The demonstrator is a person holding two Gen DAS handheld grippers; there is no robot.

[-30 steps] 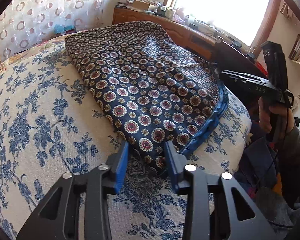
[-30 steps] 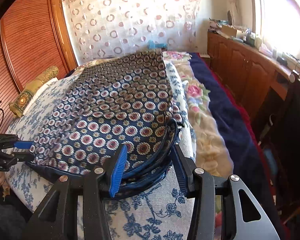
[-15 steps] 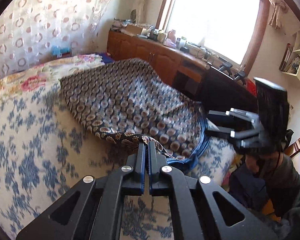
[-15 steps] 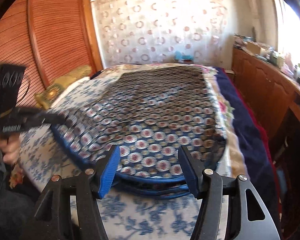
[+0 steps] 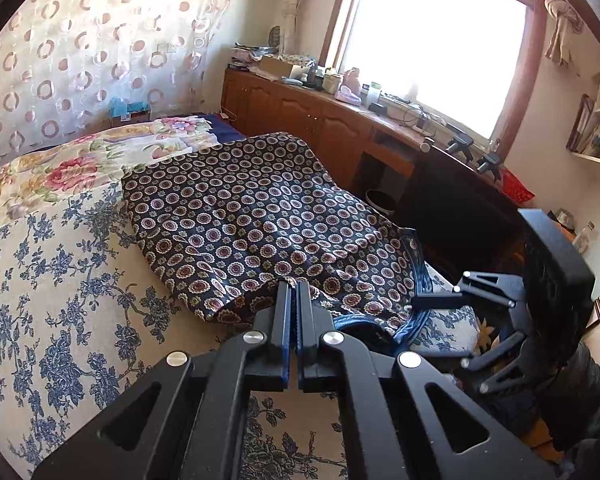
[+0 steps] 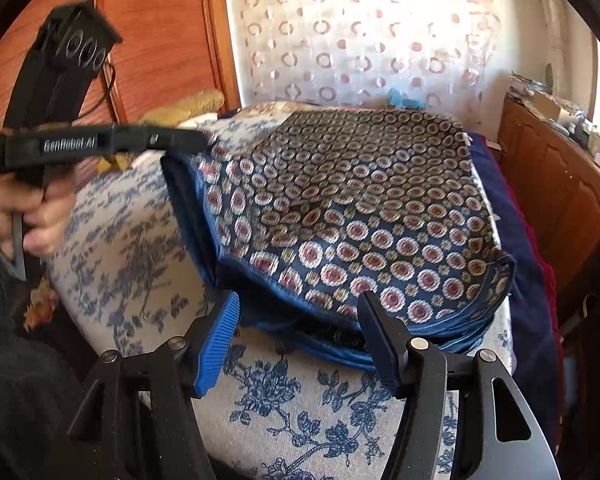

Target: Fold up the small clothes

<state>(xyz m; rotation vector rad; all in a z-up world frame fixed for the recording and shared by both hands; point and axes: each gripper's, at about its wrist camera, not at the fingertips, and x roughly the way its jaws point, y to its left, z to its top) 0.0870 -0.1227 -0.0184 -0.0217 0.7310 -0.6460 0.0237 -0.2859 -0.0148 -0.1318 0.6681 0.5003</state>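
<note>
Left wrist view: left gripper (image 5: 294, 286) pinched together on a near corner of the patterned garment (image 5: 260, 216), which lies on the floral bedspread (image 5: 60, 280).

Right gripper (image 6: 298, 312) has its fingers wide apart, with the blue-piped hem (image 6: 439, 330) just beyond the tips and nothing held. Cloth looks light, limp, probably slick; best gripped at the piped hem or a corner.

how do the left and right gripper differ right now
The left gripper is shut, pinching a near edge of the patterned garment and lifting it a little; the right gripper is wide open and holds nothing. The left gripper's tips are buried in cloth, while the right gripper's blue pads hover bare at the garment's blue-trimmed hem. Both are black, and both point at the same garment on the floral bedspread.
</note>
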